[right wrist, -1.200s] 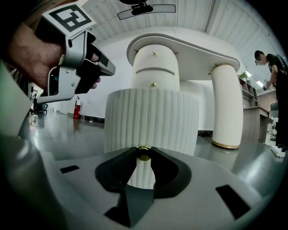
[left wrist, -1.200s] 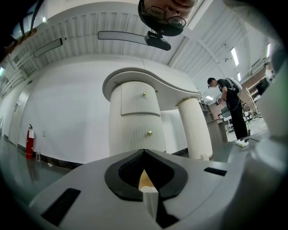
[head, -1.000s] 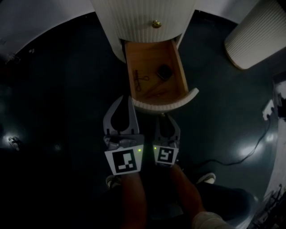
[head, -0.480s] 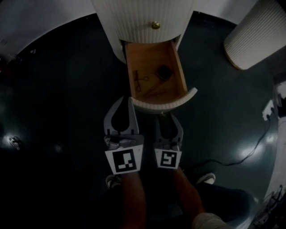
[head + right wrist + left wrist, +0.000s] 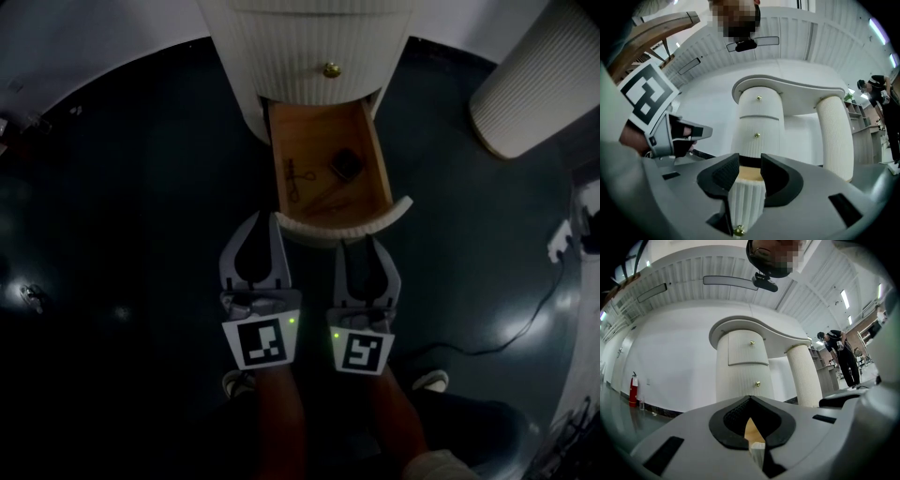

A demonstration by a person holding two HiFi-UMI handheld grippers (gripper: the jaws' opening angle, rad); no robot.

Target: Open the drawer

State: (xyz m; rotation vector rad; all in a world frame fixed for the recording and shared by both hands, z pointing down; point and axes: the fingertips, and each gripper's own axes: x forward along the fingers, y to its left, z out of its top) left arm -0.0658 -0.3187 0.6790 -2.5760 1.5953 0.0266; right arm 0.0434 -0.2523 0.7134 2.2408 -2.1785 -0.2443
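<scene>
Since the earlier frame the right gripper [image 5: 366, 246] has come up off the drawer [image 5: 349, 222] front, and its jaws have just been opening. They now stand wide apart. The fluted front and its brass knob [image 5: 737, 230] show through and below the gap, but neither pad presses on them.

The left gripper [image 5: 272, 217] is beside the right one, on the side of the drawer away from the cabinet [image 5: 309, 47], with its jaws together and empty.

The drawer stands drawn well out of the cabinet, below the upper knob [image 5: 331, 69]. Scissors [image 5: 292, 178] and a small dark object [image 5: 345, 162] lie in it.

Assessment: the opening looks complete, and the step in hand is release and withdrawal.

Recommendation: keep the jaws spread until they are clear of the knob. Draw the right gripper straight away from the cabinet without nudging the front, which could slide the drawer back in. The left gripper needs no action.
</scene>
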